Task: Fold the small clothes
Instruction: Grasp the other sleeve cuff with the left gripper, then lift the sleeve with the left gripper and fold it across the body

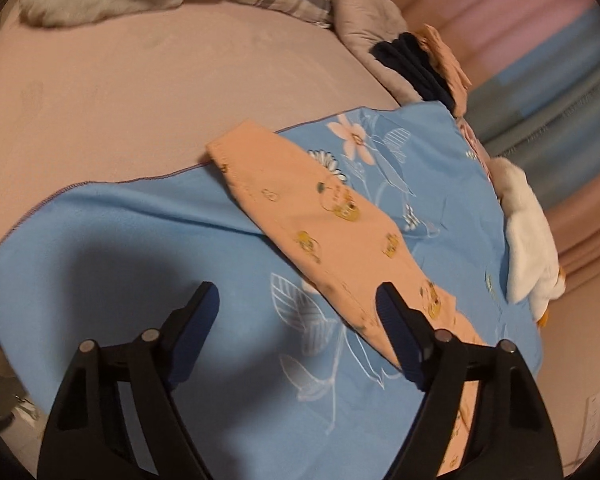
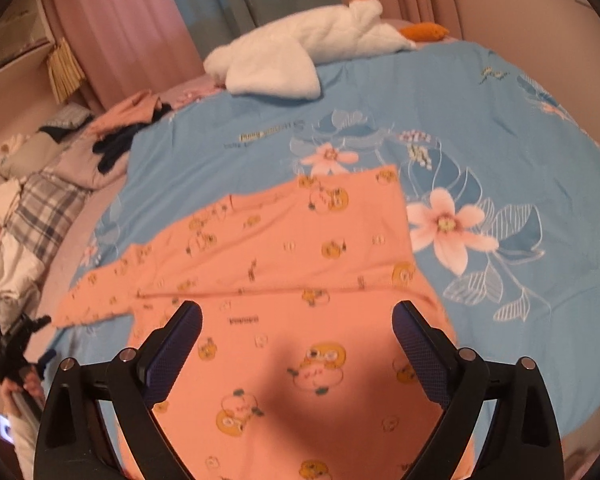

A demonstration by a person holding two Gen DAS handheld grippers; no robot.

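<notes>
A small peach garment [image 2: 284, 264] printed with yellow cartoon animals lies spread on a blue flowered sheet [image 2: 480, 128]. One sleeve [image 2: 96, 296] sticks out to the left. My right gripper [image 2: 296, 320] hovers open above the garment's near part, nothing between its fingers. In the left wrist view the same garment's sleeve [image 1: 300, 208] runs diagonally across the blue sheet [image 1: 148, 240]. My left gripper [image 1: 296, 300] stands open above the sheet, its right finger [image 1: 396, 320] over the sleeve's edge, gripping nothing. The other gripper shows at the left edge of the right wrist view, held by a hand [image 2: 16, 384].
A white plush goose [image 2: 300, 52] lies at the sheet's far side. A heap of dark and peach clothes [image 2: 128, 128] sits at the sheet's left corner. A plaid and grey blanket [image 2: 40, 208] lies on the pink bed [image 1: 140, 80]. Pink and blue curtains [image 2: 180, 8] hang behind.
</notes>
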